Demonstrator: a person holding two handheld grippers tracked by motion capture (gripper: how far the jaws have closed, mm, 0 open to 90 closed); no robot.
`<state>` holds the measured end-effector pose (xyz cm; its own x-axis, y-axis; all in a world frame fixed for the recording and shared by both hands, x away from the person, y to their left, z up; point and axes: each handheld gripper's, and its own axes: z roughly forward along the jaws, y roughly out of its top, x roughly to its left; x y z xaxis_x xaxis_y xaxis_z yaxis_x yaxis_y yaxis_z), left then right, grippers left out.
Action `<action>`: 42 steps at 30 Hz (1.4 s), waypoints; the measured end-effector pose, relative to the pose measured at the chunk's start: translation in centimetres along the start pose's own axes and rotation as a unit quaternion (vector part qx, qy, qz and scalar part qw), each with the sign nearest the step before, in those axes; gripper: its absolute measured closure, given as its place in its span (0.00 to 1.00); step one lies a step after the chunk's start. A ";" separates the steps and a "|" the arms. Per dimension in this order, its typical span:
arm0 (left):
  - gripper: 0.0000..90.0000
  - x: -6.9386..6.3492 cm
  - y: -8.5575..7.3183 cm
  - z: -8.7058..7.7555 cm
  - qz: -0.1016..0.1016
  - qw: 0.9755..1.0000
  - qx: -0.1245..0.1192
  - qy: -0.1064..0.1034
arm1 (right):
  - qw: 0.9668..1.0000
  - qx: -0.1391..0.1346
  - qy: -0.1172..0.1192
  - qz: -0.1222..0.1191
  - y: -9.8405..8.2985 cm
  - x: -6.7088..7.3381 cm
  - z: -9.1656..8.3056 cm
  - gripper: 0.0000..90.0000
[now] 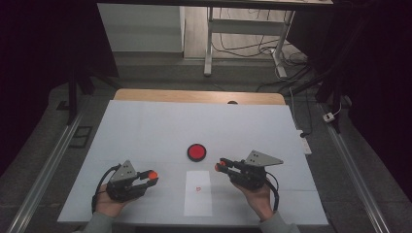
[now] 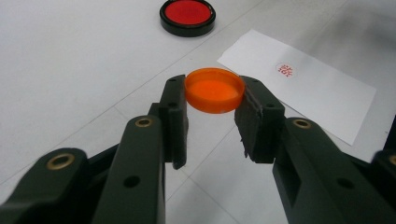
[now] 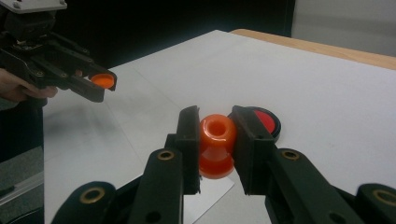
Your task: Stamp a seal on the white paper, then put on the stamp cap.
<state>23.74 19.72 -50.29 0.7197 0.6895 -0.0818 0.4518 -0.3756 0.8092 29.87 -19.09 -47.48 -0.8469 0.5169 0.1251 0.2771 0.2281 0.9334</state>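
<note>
Orange cap [image 2: 214, 89] clamped in left gripper [image 1: 151, 175], held above table left of the paper slip [image 1: 198, 193]. Orange stamp body [image 3: 216, 144] clamped in right gripper [image 1: 219, 166], right of slip. Red ink pad [image 1: 197, 152] just beyond slip.

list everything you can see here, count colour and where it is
orange cap: 1, orange, clamped between the left gripper's jaws, above the table
orange stamp: 1, orange, waisted body, clamped between the right gripper's jaws
ink pad: 1, red in a black round case, open, middle of the table
paper slip: 1, white with a small red stamp mark, near edge of the table, between the two grippers
table: 1, white cover, wooden edge at the far side
desk frame: 1, white legs, on the floor beyond the table, cables beside it
left gripper: 1, black, shut on the cap, at the table's near left
right gripper: 1, black, shut on the stamp, at the near right
</note>
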 end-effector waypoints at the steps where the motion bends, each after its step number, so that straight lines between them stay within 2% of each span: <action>1: 0.72 -0.1 0.1 0.1 0.002 1.000 0.000 -0.001 | 1.000 0.000 0.000 0.000 0.0 0.0 0.0 0.81; 11: 0.72 -1.2 1.6 1.4 0.026 1.000 0.003 -0.016 | 1.000 0.000 0.002 0.001 0.0 0.0 0.1 0.81; 18: 0.72 -1.8 2.3 2.0 0.035 0.999 0.002 -0.025 | 1.000 0.000 0.004 -0.001 0.0 0.1 0.1 0.81; 26: 0.72 -2.7 3.2 3.3 0.052 0.998 0.008 -0.041 | 1.000 0.001 0.005 -0.002 0.0 0.2 0.2 0.81; 42: 0.72 -3.5 3.9 4.6 0.056 0.996 0.011 -0.063 | 1.000 0.004 0.011 0.002 -0.3 0.1 0.5 0.81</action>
<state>25.45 12.97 -49.51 0.8265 0.5591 -0.0654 0.3748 -0.4599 0.8050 29.90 -18.69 -47.87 -0.8556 0.4997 0.1353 0.2831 0.2327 0.9305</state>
